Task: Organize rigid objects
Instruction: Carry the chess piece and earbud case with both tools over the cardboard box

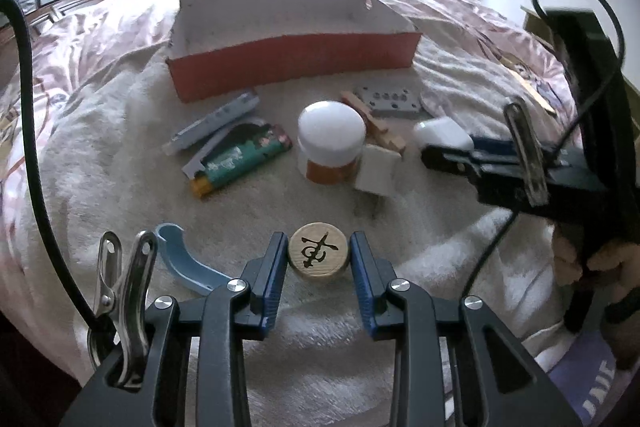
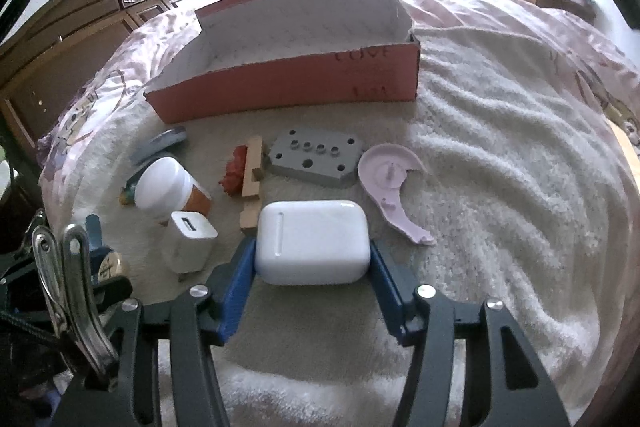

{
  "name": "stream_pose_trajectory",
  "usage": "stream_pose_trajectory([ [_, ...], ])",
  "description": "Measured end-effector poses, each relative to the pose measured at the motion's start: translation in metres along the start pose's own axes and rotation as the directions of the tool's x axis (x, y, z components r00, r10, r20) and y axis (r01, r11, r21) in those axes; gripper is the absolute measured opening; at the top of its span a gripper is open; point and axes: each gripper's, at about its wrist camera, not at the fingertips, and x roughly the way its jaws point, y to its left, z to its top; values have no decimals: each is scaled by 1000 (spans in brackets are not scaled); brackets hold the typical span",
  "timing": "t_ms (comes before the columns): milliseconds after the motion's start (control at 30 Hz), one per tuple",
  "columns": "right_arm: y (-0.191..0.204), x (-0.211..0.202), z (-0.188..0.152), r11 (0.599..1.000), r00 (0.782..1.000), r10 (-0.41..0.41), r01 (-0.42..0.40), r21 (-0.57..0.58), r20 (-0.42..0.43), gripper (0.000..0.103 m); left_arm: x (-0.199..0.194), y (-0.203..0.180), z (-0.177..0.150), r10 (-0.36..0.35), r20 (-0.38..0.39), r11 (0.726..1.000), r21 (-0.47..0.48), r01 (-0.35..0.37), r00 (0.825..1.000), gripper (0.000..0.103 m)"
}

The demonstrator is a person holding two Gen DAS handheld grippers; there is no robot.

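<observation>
My left gripper point(image 1: 319, 255) is shut on a round wooden chess piece point(image 1: 319, 255) with a black character, held just over the white fleece blanket. My right gripper point(image 2: 313, 251) is shut on a white rounded earbud case point(image 2: 313, 241); it also shows in the left wrist view point(image 1: 442, 135). An open red cardboard box point(image 1: 292, 61) with a white inside stands behind the objects, also in the right wrist view point(image 2: 288, 87). Its inside looks bare.
On the blanket lie a white-lidded orange jar point(image 1: 331, 143), a white charger cube point(image 2: 189, 241), a wooden clothespin point(image 2: 252, 183), a grey drilled plate point(image 2: 316, 159), a pink plastic part point(image 2: 390, 183), a green lighter point(image 1: 240, 161), a blue curved piece point(image 1: 182, 259) and a red item point(image 2: 234, 173).
</observation>
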Motion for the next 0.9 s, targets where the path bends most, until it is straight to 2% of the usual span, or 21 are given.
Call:
stream_pose_trajectory([
  [200, 9, -10, 3, 1000, 999, 23, -23, -21, 24, 59, -2, 12, 13, -7, 18, 998, -68, 9, 1000, 32],
  [367, 15, -18, 13, 998, 998, 35, -32, -46, 52, 59, -1, 16, 31, 12, 33, 997, -80, -10, 999, 32],
  [900, 11, -10, 75, 997, 995, 57, -53, -58, 80, 59, 14, 37, 117, 67, 83, 993, -105, -58, 994, 32],
])
